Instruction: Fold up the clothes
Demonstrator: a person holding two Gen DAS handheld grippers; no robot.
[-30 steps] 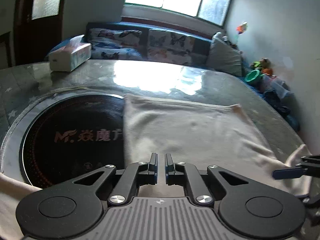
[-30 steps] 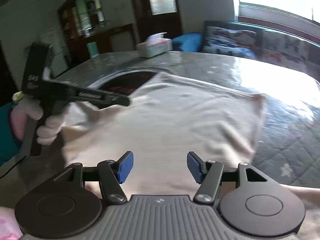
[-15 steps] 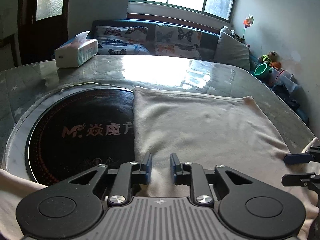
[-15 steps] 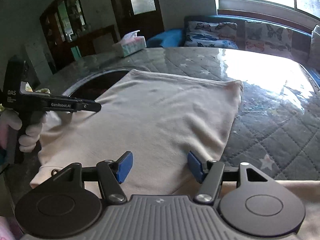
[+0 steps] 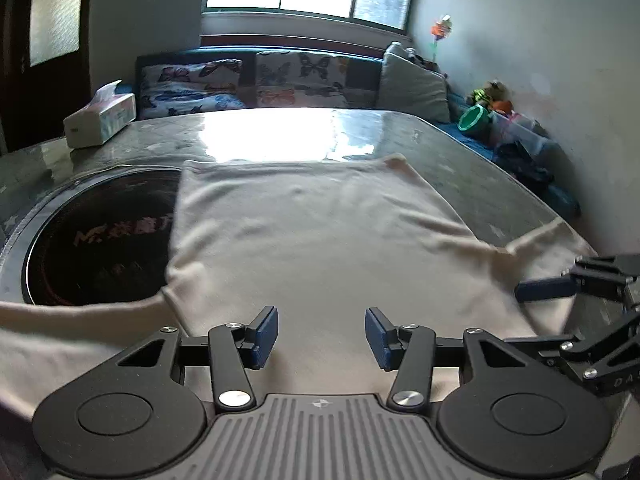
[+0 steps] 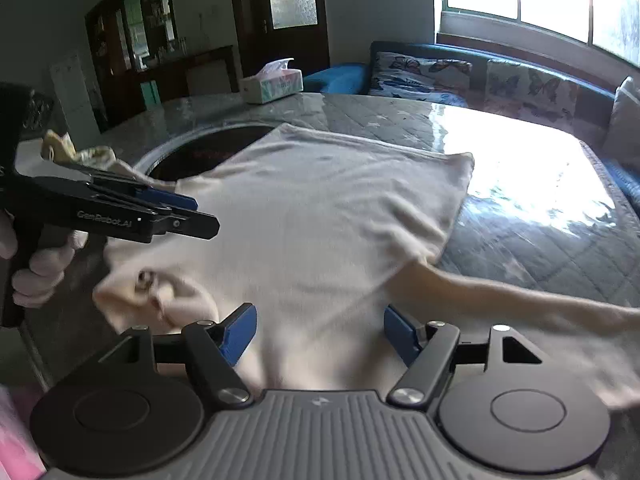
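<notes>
item: cream garment (image 5: 320, 240), spread flat on counter (image 5: 460, 152), partly over dark round hob (image 5: 100, 240). both sleeves out sideways; no fold visible. left tongs (image 5: 320, 332) and right tongs (image 6: 318, 334) opening, nothing pinched. judged: folding barely begun.

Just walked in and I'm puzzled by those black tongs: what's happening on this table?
A person is folding a cream shirt spread on the table, a two-finger gripper in each hand. The left gripper and right gripper both hang over the shirt's near edge, jaws opening, nothing pinched. The sleeves lie out to the sides.
</notes>
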